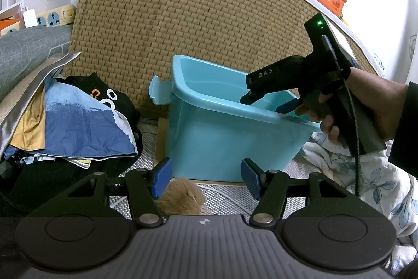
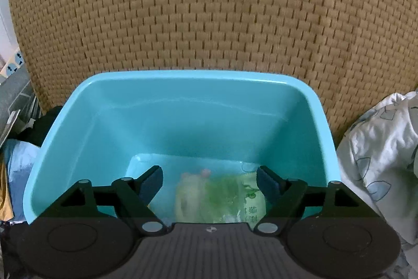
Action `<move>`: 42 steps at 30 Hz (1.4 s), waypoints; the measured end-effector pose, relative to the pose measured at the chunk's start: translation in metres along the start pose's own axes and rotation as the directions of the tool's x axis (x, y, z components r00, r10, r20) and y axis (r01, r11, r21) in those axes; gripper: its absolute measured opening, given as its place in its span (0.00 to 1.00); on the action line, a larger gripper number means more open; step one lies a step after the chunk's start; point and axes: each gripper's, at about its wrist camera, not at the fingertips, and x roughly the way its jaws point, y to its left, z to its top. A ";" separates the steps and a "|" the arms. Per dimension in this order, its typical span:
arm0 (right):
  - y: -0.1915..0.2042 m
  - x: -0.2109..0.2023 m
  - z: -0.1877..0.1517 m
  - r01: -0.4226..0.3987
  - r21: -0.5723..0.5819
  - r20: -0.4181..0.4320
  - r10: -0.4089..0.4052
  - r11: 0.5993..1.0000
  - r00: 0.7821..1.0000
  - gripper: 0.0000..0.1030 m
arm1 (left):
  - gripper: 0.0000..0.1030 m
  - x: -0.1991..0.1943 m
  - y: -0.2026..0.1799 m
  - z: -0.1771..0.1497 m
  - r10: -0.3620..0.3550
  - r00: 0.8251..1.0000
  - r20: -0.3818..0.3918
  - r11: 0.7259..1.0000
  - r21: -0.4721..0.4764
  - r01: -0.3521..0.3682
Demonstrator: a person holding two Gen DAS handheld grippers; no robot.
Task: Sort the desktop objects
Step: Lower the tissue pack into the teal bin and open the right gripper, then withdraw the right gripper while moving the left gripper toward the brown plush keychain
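The blue bin [image 2: 183, 122] stood ahead of both grippers. The right gripper [image 2: 209, 182] hung over it, jaws apart and empty, a green packet [image 2: 230, 198] lying on the bin floor between them. This looked like a drop just made. The left gripper [image 1: 203, 177], jaws apart, straddled a tan furry toy [image 1: 183, 200], seemingly ready to close on it.

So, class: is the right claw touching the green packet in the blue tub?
Apart. The right wrist view shows the open claw empty, the packet lying below on the tub floor.
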 end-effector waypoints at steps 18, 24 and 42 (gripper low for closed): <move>-0.007 -0.089 -0.046 -0.142 -0.022 0.284 0.142 0.990 0.948 0.80 | 0.62 0.002 0.006 -0.001 0.009 1.000 -0.021 1.000 -0.025 -0.010; -0.028 -0.129 -0.094 -0.219 -0.017 0.402 0.207 0.976 0.892 0.80 | 0.64 0.002 -0.004 -0.004 0.018 0.999 -0.026 0.999 0.040 -0.017; -0.051 -0.167 -0.205 -0.188 -0.106 0.500 0.216 0.976 0.839 0.80 | 0.71 0.010 -0.013 -0.013 0.039 0.997 -0.064 0.994 0.100 -0.033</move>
